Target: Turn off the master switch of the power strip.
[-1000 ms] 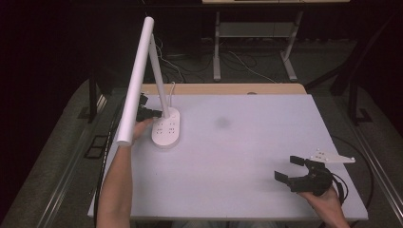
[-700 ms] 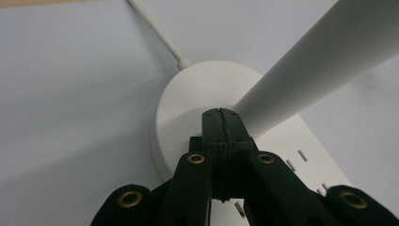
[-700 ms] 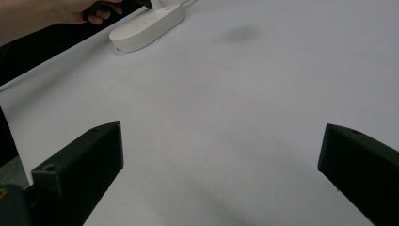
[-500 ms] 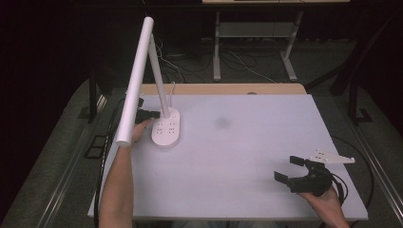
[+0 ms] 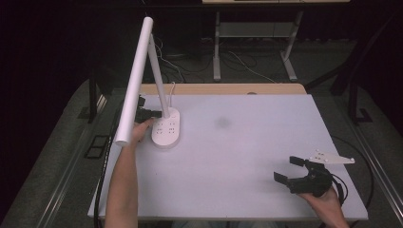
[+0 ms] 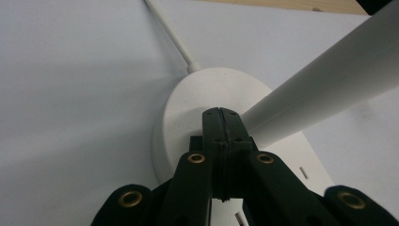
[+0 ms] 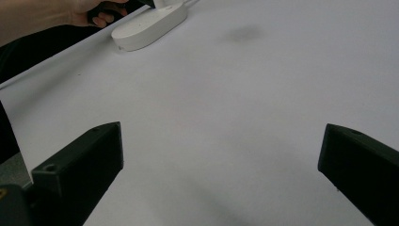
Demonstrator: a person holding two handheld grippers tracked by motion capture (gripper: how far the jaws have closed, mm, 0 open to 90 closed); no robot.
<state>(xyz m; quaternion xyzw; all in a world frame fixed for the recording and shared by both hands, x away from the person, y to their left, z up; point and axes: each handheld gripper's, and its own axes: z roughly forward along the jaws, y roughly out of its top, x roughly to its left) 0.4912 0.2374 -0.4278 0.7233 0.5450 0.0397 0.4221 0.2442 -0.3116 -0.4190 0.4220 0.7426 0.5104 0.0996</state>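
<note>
The left gripper (image 6: 220, 115) has its jaws pressed together with nothing between them, tips just above the oval base (image 6: 188, 101) of the white desk lamp (image 5: 166, 128), beside its slanted stem (image 6: 324, 89). The lamp's cable (image 6: 169, 35) runs away beyond the tips. The right gripper (image 5: 293, 169) sits well apart near the white table's (image 5: 237, 156) opposite corner, jaws spread wide over bare surface, the lamp far ahead of it
</note>
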